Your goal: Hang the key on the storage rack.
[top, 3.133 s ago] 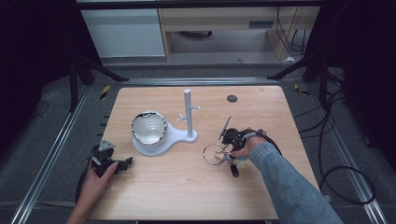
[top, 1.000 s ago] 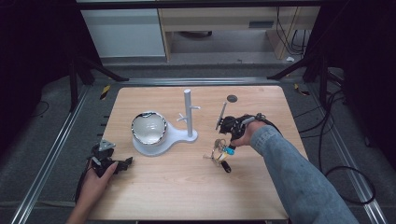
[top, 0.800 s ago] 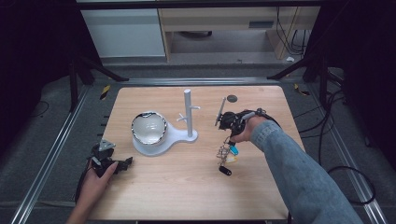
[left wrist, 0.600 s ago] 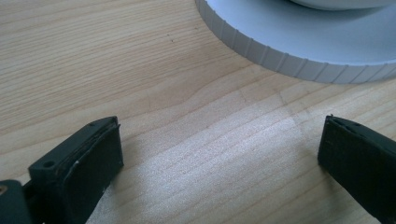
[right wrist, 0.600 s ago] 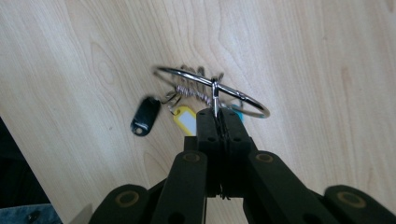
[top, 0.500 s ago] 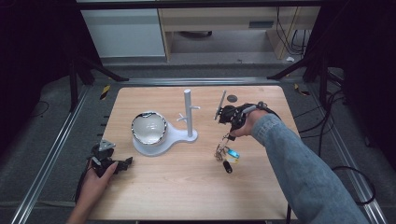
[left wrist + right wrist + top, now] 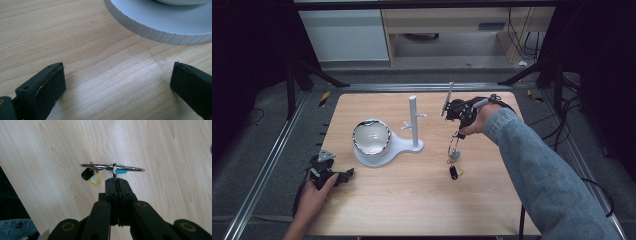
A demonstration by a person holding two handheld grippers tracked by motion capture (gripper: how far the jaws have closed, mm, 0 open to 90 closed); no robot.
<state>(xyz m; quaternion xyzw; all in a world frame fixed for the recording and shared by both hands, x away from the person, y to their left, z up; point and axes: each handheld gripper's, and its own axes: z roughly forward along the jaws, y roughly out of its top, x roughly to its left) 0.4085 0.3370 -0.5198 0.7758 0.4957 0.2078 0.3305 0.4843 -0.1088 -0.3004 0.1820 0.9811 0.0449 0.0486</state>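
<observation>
We've lifted the silver metal key ring off the table; right gripper clamps it, left gripper gapes empty.

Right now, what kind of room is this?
Probably a lab or workshop for recording tasks: a wooden table inside a metal frame, loose cables on the floor, and handheld grippers.

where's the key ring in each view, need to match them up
High view: the key ring hangs below the right hand-held gripper, right of the white stand, tags dangling over the table.
Left gripper view: not in it.
Right gripper view: the ring lies edge-on at centre, pinched at the closed jaw tips.
Shared landmark: the black tag.
</observation>
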